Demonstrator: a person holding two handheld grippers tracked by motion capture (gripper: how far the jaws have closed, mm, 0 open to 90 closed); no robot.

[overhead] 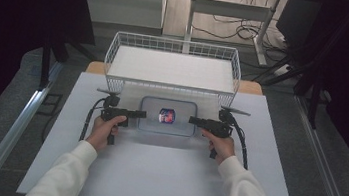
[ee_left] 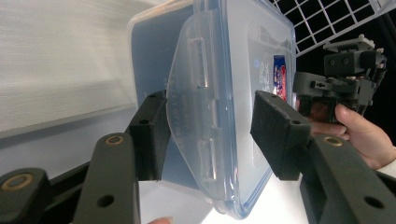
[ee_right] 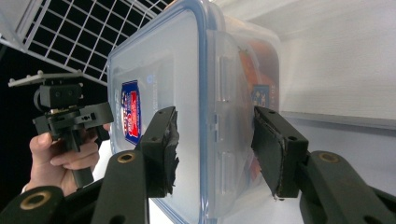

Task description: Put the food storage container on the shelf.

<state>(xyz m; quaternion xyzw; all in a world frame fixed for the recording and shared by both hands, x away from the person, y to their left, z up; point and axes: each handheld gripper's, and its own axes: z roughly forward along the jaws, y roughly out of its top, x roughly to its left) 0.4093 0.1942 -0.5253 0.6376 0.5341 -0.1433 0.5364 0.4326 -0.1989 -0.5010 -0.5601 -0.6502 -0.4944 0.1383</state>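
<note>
I hold the clear rectangular plastic lidded container (overhead: 167,116) flat on the white counter (overhead: 153,176), its long axis running between left fingers (overhead: 143,114) and right fingers (overhead: 192,120), each pair straddling an end latch, not visibly clamped.

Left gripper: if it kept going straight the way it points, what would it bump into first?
Probably the box's side latch flap, already between the left gripper's jaws; depth is hard to judge.

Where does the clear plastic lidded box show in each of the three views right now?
High view: plastic box at table centre, between both grippers.
Left gripper view: box centre, its side latch between the jaws.
Right gripper view: box centre.
Shared landmark: red-blue label on lid.
</note>
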